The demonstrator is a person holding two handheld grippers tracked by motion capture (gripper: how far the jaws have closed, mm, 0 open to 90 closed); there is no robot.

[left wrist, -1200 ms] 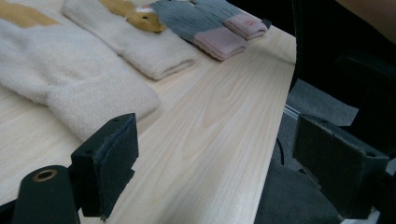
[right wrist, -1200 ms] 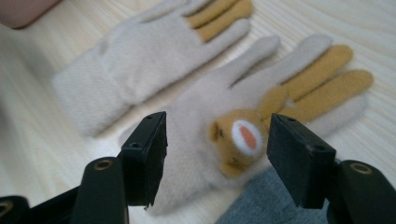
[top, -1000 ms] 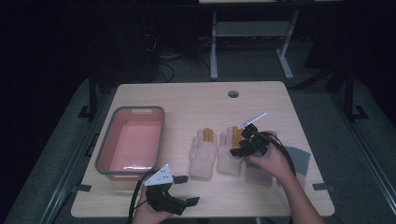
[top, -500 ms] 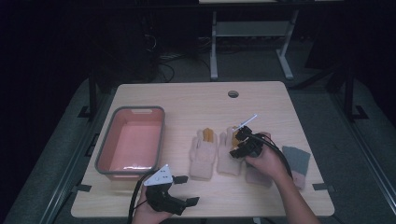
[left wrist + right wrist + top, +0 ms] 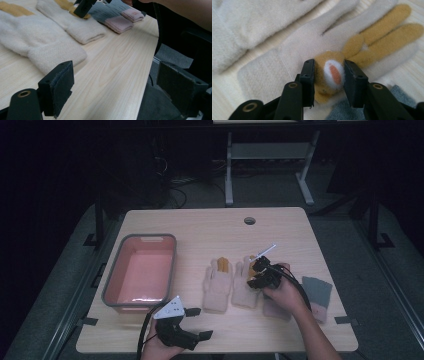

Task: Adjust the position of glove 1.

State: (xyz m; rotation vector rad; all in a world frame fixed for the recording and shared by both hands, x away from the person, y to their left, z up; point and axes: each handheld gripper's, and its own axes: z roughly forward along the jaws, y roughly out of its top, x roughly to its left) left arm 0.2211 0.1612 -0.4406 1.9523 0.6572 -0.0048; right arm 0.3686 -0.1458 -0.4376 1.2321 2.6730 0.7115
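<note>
Two cream gloves lie side by side on the table [image 5: 300,330], between the pink tub [image 5: 142,270] and a grey sock [image 5: 316,292]. The right gripper [image 5: 329,75] has just been closing its jaws, and they now pinch the tan patch (it looks like a small animal head) on the right glove [image 5: 294,50]. The left glove [image 5: 217,285] lies untouched. The left gripper [image 5: 117,87] hovers at the near edge of the table, jaws wide apart with nothing between them.
</note>
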